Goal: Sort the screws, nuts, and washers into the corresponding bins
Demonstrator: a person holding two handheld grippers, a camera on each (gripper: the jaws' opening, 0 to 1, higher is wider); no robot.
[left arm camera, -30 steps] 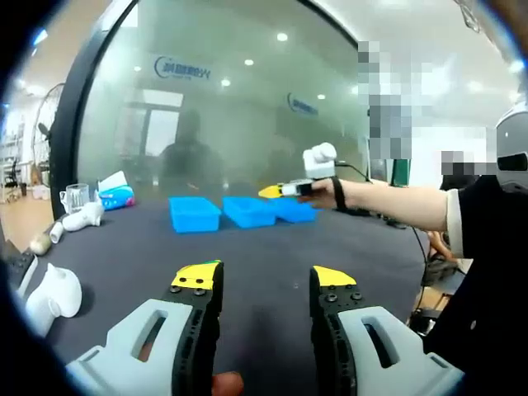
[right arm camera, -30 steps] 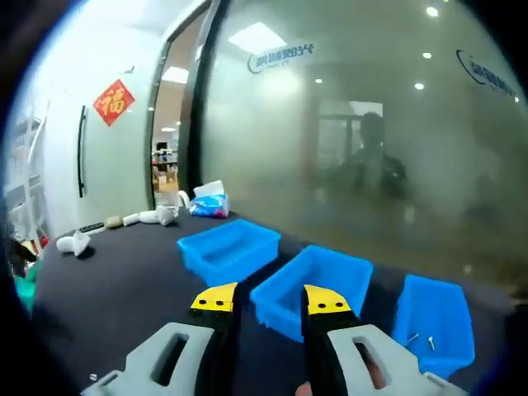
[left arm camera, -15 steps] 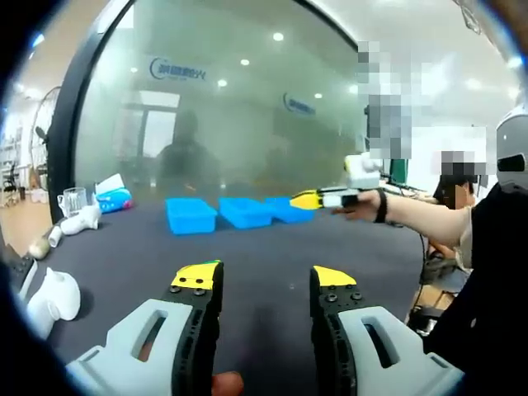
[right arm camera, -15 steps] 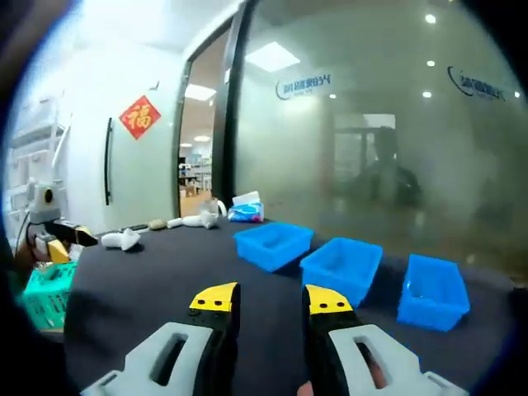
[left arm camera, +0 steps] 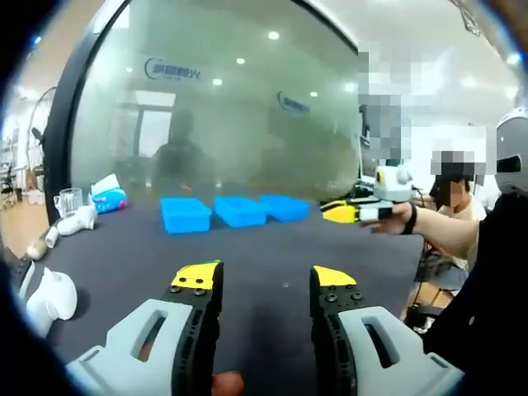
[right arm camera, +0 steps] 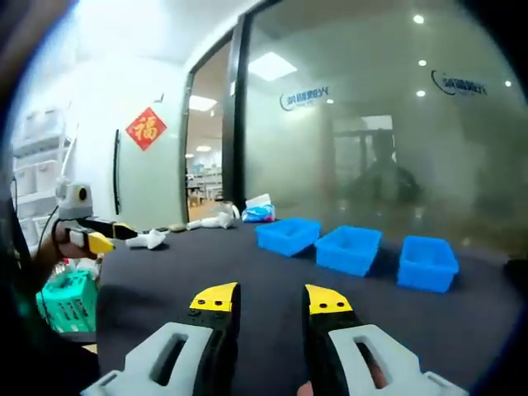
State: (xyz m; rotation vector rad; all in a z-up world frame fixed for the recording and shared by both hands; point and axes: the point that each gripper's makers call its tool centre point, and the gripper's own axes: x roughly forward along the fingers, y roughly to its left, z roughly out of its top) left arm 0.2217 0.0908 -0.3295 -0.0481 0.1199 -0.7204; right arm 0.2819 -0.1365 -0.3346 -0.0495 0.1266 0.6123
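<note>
Both grippers held above the dark table, three blue bins lined up at the far side.

In the left gripper view the left gripper [left arm camera: 262,282] rises from the bottom centre with its yellow-tipped jaws spread and nothing between them; the right gripper [left arm camera: 340,212] comes in at middle right, pointing left, too small to tell how its jaws stand. The three blue bins [left arm camera: 237,210] sit in a row at frame centre, the row's long axis running left to right along the frosted glass wall [left arm camera: 214,107]. In the right gripper view the right gripper [right arm camera: 266,299] also stands apart and empty, the bins [right arm camera: 356,248] trail toward centre right, and the left gripper [right arm camera: 99,241] shows at the left edge. Bin contents are hard to make out. A tiny speck on the table [left arm camera: 286,285] is too small to identify.
</note>
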